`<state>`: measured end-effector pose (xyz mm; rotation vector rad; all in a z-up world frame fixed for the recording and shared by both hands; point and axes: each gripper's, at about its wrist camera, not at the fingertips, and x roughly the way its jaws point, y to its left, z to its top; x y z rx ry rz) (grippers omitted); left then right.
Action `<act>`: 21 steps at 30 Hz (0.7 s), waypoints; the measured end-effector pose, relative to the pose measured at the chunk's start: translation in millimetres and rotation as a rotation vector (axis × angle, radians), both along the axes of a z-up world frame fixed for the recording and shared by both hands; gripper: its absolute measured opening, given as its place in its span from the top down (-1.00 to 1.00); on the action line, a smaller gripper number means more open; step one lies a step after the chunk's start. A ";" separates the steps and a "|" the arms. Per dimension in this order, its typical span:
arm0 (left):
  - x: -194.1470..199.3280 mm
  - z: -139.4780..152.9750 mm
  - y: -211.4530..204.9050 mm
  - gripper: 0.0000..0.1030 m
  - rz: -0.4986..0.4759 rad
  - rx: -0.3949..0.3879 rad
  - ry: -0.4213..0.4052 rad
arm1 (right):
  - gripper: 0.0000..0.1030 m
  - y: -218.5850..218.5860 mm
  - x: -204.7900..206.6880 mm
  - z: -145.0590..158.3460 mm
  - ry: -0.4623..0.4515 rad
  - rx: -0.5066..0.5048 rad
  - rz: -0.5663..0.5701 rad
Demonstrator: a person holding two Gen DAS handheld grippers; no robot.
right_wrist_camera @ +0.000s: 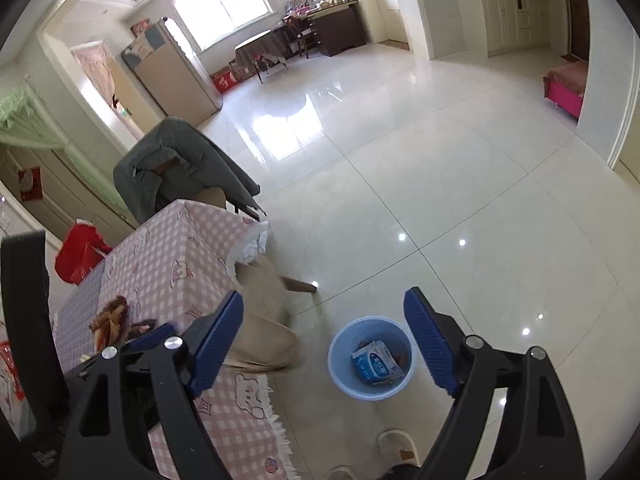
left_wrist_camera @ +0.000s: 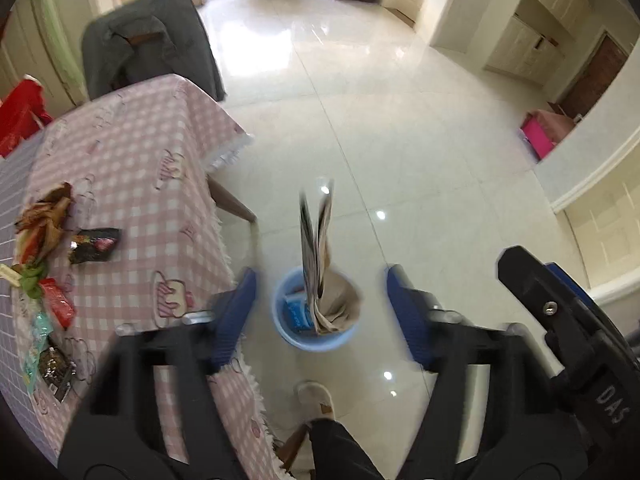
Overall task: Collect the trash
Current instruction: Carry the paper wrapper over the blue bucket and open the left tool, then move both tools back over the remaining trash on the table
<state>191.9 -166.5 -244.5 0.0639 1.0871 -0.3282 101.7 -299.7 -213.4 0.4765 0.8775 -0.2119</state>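
A light blue bin stands on the tiled floor beside the table, with a blue-and-white packet in it. Over it hangs a folded beige paper, blurred, loose in the air, its lower end overlapping the bin's mouth. My left gripper is open above the bin and its blue pads do not touch the paper. My right gripper is open too, and the same paper shows blurred by its left finger. Several wrappers lie on the pink checked tablecloth: a brown crumpled one, a dark packet, a red one.
A chair draped with a grey garment stands at the table's far end. A wooden chair is tucked under the table edge. A person's slippered foot is close to the bin. A red bag sits at the far left.
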 end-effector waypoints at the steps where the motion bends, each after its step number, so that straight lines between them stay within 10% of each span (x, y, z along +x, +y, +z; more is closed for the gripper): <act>1: -1.4 2.4 -0.9 -0.32 -0.008 0.001 -0.008 | -0.62 -0.8 -1.0 0.9 -0.003 0.000 -0.003; 21: -16.8 28.3 63.7 -0.32 0.113 0.021 -0.036 | -0.64 42.3 -6.1 22.4 -0.035 0.012 0.093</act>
